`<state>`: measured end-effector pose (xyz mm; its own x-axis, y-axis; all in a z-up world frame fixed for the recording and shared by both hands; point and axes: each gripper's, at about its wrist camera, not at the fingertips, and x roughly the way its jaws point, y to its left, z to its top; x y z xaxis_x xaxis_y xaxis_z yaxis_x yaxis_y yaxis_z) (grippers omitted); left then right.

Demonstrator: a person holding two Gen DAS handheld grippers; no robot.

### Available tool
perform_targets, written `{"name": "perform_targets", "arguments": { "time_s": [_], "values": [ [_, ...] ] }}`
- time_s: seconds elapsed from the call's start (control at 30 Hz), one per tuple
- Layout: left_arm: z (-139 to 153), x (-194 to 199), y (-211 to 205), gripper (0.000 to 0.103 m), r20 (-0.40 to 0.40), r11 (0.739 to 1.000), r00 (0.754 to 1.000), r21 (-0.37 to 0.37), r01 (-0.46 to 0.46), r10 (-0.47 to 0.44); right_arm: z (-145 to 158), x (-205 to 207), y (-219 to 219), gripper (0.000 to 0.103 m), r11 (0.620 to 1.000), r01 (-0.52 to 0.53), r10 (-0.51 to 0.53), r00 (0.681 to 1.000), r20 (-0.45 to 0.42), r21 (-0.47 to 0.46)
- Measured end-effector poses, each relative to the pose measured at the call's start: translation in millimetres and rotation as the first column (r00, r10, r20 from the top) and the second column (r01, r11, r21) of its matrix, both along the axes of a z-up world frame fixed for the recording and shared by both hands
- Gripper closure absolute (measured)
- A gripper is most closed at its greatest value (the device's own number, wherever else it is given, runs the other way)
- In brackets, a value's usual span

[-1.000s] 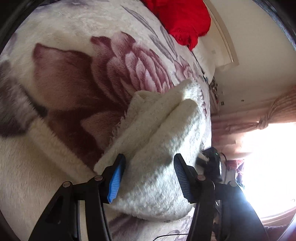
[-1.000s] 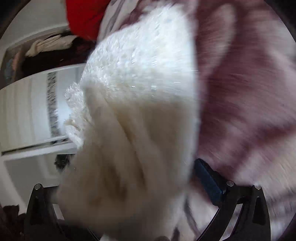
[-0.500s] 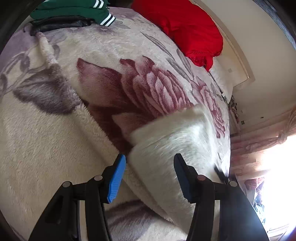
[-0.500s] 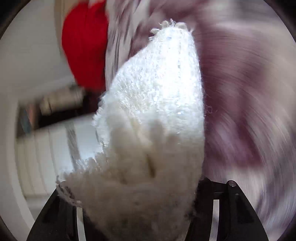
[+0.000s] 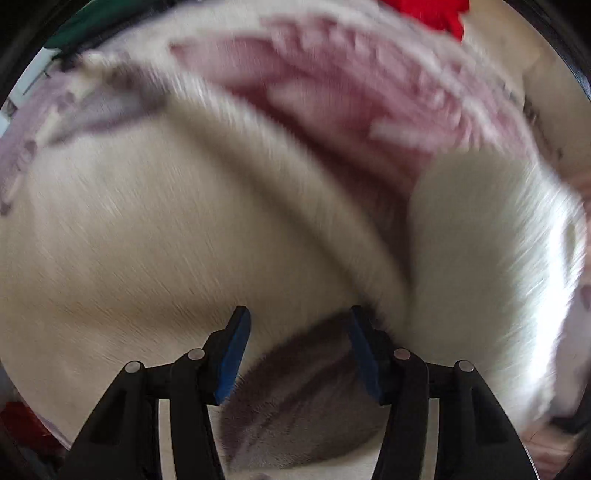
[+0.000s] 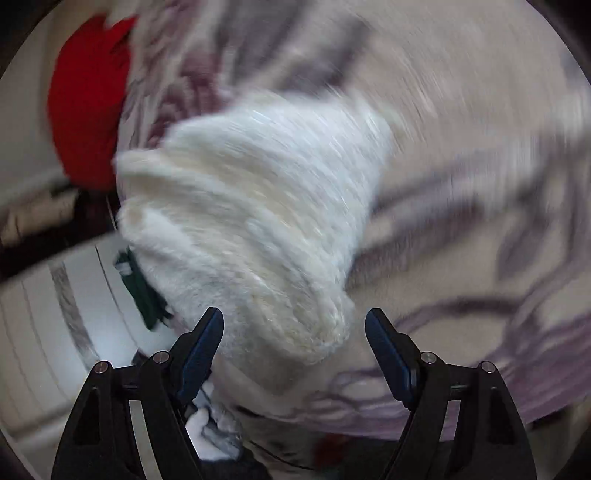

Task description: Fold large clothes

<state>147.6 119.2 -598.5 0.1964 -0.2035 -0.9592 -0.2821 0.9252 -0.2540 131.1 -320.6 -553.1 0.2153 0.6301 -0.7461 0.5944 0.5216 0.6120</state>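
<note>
A white fluffy garment (image 5: 480,258) lies bunched on the floral blanket (image 5: 147,240) of a bed, to the right of my left gripper (image 5: 298,310). That gripper points steeply down at the blanket, open, with only blanket pile and a dark leaf print beneath it. In the right wrist view the same white garment (image 6: 258,203) lies folded ahead of my right gripper (image 6: 294,312). Its jaws are opening. The garment's near end sits between the fingers, and the pads stand clear of it. Both views are motion-blurred.
A red cloth (image 5: 436,14) lies at the far end of the bed, also seen as a red cloth (image 6: 85,103) at upper left. A green garment (image 6: 142,291) hangs by the bed edge. White furniture (image 6: 44,314) stands beyond that edge.
My left gripper swung off the white garment and tipped down over the bare blanket. My right gripper let go of the garment, pulled back and up, and its jaws spread.
</note>
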Motion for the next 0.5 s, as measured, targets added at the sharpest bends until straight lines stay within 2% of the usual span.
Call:
{"name": "perform_targets", "arguments": {
  "time_s": [0.03,0.1,0.13,0.17,0.2,0.27,0.3,0.37,0.4,0.43,0.47,0.5],
  "values": [
    [-9.6,-3.0,-5.1,0.05,-0.01,1.0,1.0,0.028,0.008,-0.007,17.2,18.3,-4.0,0.022,0.999,-0.043,0.043,0.997,0.06,0.003],
    [-12.8,-7.7,-12.6,0.036,0.051,0.999,0.999,0.052,0.017,-0.019,51.2,55.5,1.2,0.022,0.985,-0.17,0.169,0.975,0.143,-0.012],
    [-14.7,-7.4,-15.9,0.018,0.083,0.999,0.996,0.027,0.018,-0.02,64.0,83.6,13.7,0.022,0.966,-0.257,0.258,0.944,0.205,-0.031],
    [-16.2,-7.0,-17.9,0.007,0.1,1.0,0.995,0.016,0.014,-0.016,72.0,99.9,23.2,0.022,0.943,-0.326,0.331,0.916,0.228,-0.063],
    [-17.6,-6.5,-18.9,0.004,0.112,1.0,0.994,0.011,0.007,-0.008,80.8,118.4,44.0,0.022,0.906,-0.4,0.422,0.873,0.245,-0.139],
    [-20.0,-5.6,-18.0,0.0,0.128,1.0,0.992,0.0,-0.017,0.017,78.5,161.2,93.4,0.022,0.832,-0.514,0.554,0.788,0.269,-0.207],
    [-20.6,-5.3,-16.1,0.0,0.132,1.0,0.991,-0.008,-0.029,0.03,71.9,166.4,114.4,0.022,0.793,-0.56,0.609,0.75,0.258,-0.24],
    [-20.5,-5.1,-12.9,0.0,0.125,0.999,0.991,-0.021,-0.04,0.042,49.6,194.1,148.2,0.022,0.694,-0.671,0.718,0.667,0.197,-0.261],
    [-19.8,-4.9,-12.4,0.0,0.122,0.999,0.992,-0.021,-0.043,0.045,34.8,206.2,165.2,0.022,0.639,-0.717,0.765,0.63,0.134,-0.28],
    [-19.1,-4.7,-12.1,0.0,0.119,0.999,0.992,-0.021,-0.046,0.048,23.3,216.9,178.9,0.022,0.6,-0.74,0.791,0.605,0.088,-0.304],
    [-17.1,-2.8,-11.8,0.0,0.115,0.999,0.992,-0.023,-0.047,0.049,17.2,221.1,187.8,0.036,0.593,-0.744,0.796,0.599,0.087,-0.309],
    [-14.9,-2.6,-11.4,0.0,0.111,0.998,0.992,-0.026,-0.048,0.051,18.0,220.5,190.4,0.062,0.606,-0.736,0.79,0.603,0.116,-0.302]
  ]
}}
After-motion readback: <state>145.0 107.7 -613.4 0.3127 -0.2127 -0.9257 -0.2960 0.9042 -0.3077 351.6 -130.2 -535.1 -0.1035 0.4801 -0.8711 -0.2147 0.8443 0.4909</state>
